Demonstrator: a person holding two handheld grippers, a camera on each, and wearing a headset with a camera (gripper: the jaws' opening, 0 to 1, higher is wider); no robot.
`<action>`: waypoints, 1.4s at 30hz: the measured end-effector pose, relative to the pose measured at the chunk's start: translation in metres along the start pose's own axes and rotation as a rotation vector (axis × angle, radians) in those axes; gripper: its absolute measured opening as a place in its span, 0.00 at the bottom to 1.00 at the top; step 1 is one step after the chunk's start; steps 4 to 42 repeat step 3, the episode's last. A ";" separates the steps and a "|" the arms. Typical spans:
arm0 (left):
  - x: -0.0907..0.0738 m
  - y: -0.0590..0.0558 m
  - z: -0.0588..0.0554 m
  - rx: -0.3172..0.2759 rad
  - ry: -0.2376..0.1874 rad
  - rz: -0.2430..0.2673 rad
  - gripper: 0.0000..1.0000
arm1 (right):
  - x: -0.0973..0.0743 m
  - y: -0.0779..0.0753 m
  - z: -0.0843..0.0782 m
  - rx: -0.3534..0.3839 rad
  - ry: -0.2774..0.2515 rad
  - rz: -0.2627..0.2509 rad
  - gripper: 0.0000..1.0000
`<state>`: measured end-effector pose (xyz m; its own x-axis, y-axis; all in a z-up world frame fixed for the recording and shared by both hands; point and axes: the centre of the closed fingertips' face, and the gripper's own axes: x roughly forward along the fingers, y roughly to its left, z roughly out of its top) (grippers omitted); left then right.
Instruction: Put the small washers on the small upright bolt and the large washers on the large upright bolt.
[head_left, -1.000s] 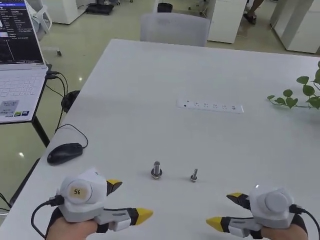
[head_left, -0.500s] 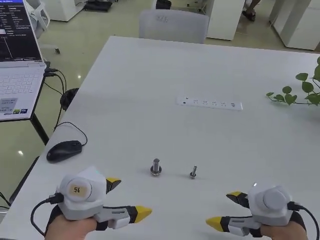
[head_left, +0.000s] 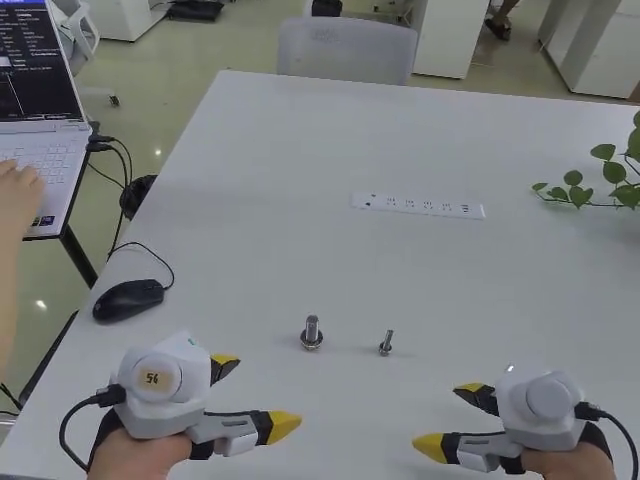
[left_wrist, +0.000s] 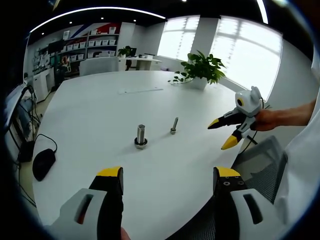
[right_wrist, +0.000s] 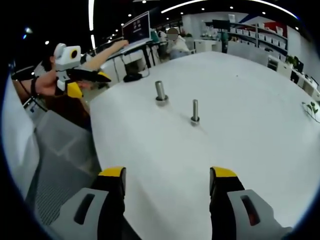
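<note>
Two bolts stand at lower centre on the surface (head_left: 420, 280), shafts pointing straight up, the large bolt (head_left: 312, 333) left of the small bolt (head_left: 386, 344). Both released and empty, the left tongs (head_left: 255, 394) and right tongs (head_left: 448, 418) sit at the bottom edge.

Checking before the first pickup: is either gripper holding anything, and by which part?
Nothing is held. The left gripper and the right gripper are both open and empty over the white table.

White, yellow-tipped left tongs (head_left: 255, 393) are marked 56.
</note>
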<state>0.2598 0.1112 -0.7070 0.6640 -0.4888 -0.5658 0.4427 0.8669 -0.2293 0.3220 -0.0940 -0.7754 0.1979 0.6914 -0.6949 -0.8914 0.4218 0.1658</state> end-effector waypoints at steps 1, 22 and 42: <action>0.000 0.000 0.000 0.000 0.000 0.000 0.73 | 0.000 0.000 0.000 0.001 -0.001 0.000 0.69; 0.000 0.000 0.000 0.002 0.002 -0.001 0.73 | 0.000 -0.001 -0.001 0.005 -0.002 -0.001 0.69; 0.000 0.000 0.000 0.002 0.002 -0.001 0.73 | 0.000 -0.001 -0.001 0.005 -0.002 -0.001 0.69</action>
